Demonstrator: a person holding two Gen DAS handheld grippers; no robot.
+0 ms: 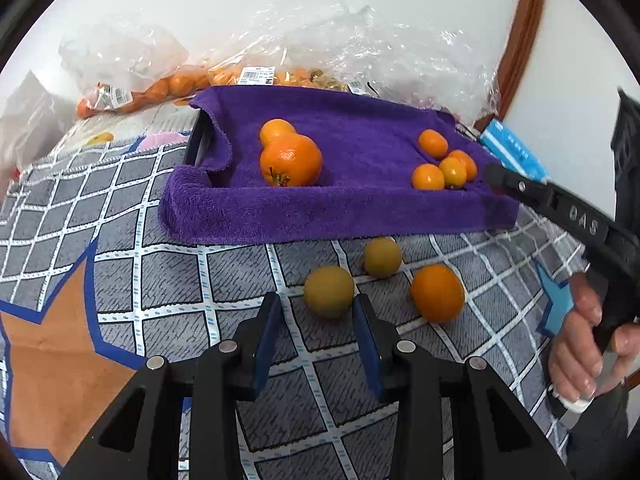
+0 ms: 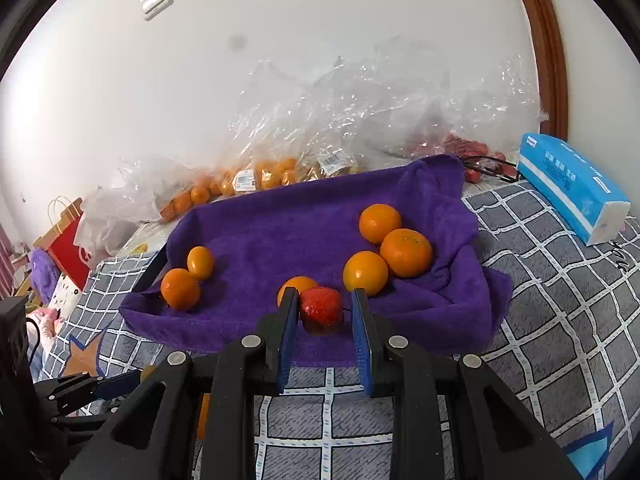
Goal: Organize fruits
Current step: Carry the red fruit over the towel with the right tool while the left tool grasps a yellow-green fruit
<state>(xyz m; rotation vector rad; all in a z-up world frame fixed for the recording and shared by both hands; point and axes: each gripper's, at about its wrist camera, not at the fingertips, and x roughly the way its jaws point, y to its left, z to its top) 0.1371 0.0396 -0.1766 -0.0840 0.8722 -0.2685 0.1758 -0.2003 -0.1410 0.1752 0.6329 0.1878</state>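
Two hand-held grasping tools work over a grey checked cover (image 1: 160, 280) with a purple towel (image 1: 360, 208) draped over a tray at its far side.

The left tool (image 1: 317, 297) points downward at three loose fruits lying on the cover in front of the towel. Its fingers stand apart with nothing pressed between them. A round yellow-green fruit (image 1: 329, 291) lies just ahead of the fingertips, roughly in line with the gap but nearer the right-hand finger, and looks close to touching it. Being round, it has no long axis to line up with. A second yellow-green fruit (image 1: 382, 257) sits farther on, close to the towel's edge, and a loose orange (image 1: 437, 293) lies off to the right. The left tool is clearly the nearer one to all three. A small push forward, shifted slightly right, would probably bring the nearest fruit between the pads.

The right tool (image 2: 324, 293), held in a hand (image 1: 580, 344), reaches over the towel's near edge. Its fingers are drawn in and appear clamped on a red fruit (image 2: 321, 310), which presses on one pad, though a dark sliver shows at the other.

On the towel, two larger oranges (image 1: 290, 160) sit together on the left and a cluster of small oranges (image 1: 444, 164) on the right. Clear plastic bags (image 1: 320, 40) of fruit lie behind, against the wall.
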